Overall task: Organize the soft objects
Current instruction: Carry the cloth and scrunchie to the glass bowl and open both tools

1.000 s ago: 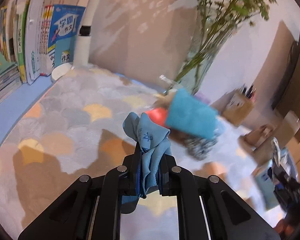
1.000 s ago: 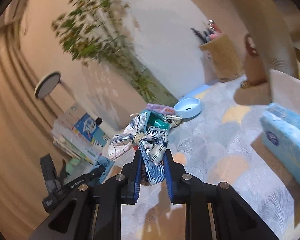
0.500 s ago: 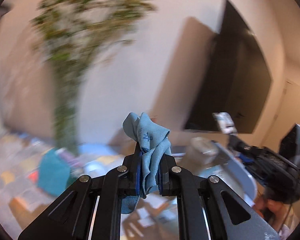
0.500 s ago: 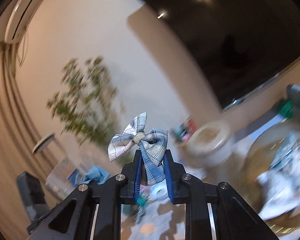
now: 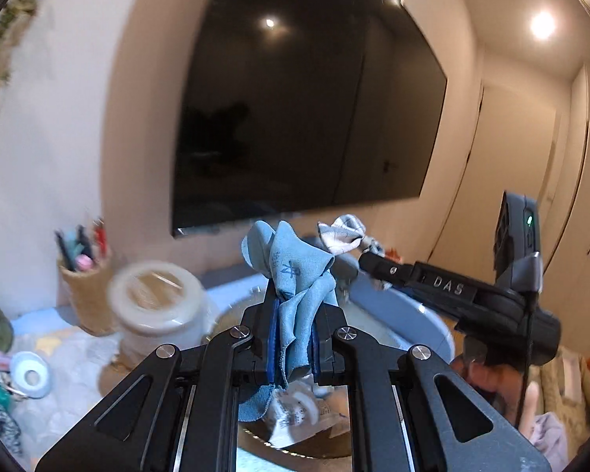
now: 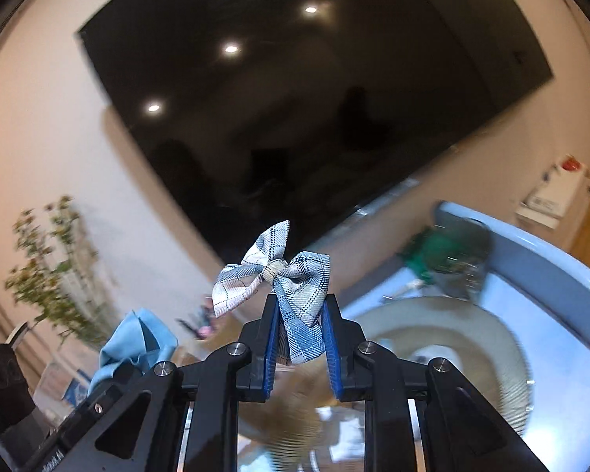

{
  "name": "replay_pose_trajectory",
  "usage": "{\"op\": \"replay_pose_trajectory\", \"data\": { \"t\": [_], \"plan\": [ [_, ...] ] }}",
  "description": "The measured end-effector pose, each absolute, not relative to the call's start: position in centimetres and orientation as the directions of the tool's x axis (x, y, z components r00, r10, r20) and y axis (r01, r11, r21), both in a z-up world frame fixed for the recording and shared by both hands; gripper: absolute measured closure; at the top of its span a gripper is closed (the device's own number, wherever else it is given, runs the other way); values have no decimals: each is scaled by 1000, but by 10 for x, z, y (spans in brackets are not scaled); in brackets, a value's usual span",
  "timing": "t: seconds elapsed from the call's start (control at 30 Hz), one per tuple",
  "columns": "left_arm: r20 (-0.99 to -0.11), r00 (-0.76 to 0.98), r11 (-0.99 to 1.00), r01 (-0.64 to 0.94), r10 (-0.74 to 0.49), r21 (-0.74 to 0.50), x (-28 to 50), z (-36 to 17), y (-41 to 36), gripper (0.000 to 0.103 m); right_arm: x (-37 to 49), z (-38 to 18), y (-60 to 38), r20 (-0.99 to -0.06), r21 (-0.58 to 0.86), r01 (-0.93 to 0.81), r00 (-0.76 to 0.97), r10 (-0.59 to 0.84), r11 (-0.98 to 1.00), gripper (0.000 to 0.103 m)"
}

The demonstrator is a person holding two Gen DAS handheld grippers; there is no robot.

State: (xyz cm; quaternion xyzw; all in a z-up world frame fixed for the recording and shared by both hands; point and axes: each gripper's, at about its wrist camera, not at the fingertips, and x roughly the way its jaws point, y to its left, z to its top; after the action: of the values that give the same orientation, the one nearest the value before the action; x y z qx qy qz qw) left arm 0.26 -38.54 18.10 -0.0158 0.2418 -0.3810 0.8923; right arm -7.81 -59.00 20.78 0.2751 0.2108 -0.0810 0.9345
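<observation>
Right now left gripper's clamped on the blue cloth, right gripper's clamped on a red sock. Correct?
Not quite. The left gripper is shut on the blue cloth, but the right gripper holds a blue-and-white plaid bow, not a red sock. The right wrist view shows it pinched between the blue pads.

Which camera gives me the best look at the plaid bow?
The right wrist view: the plaid bow sits centred and sharp, pinched between the right gripper pads. The left wrist view shows only its pale loop at that gripper's tip, partly hidden behind the blue cloth.
</observation>
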Motion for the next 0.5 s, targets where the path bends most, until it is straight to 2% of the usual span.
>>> {"op": "replay_pose_trajectory", "data": {
  "t": [0.2,0.27,0.3,0.33,0.37,0.5],
  "plan": [
    [-501,554,714,668,-665,-209,17,151,-413,92,-76,175,-626,-562,440,383,823,-84,812,81],
    [-541,520,708,671,-661,-219,25,144,-420,72,-73,168,-631,-589,420,401,803,-92,814,77],
    [-572,499,707,674,-650,-215,28,140,-425,53,-69,165,-632,-611,411,402,788,-81,818,61],
    [-610,478,708,676,-632,-204,30,137,-429,29,-65,163,-631,-631,403,407,772,-73,820,51],
    [-620,477,712,674,-623,-197,31,134,-429,22,-63,162,-630,-647,389,412,759,-74,824,39],
    [-615,509,733,659,-602,-172,25,137,-422,19,-64,166,-618,-653,348,420,750,-105,838,36]
  ]
}}
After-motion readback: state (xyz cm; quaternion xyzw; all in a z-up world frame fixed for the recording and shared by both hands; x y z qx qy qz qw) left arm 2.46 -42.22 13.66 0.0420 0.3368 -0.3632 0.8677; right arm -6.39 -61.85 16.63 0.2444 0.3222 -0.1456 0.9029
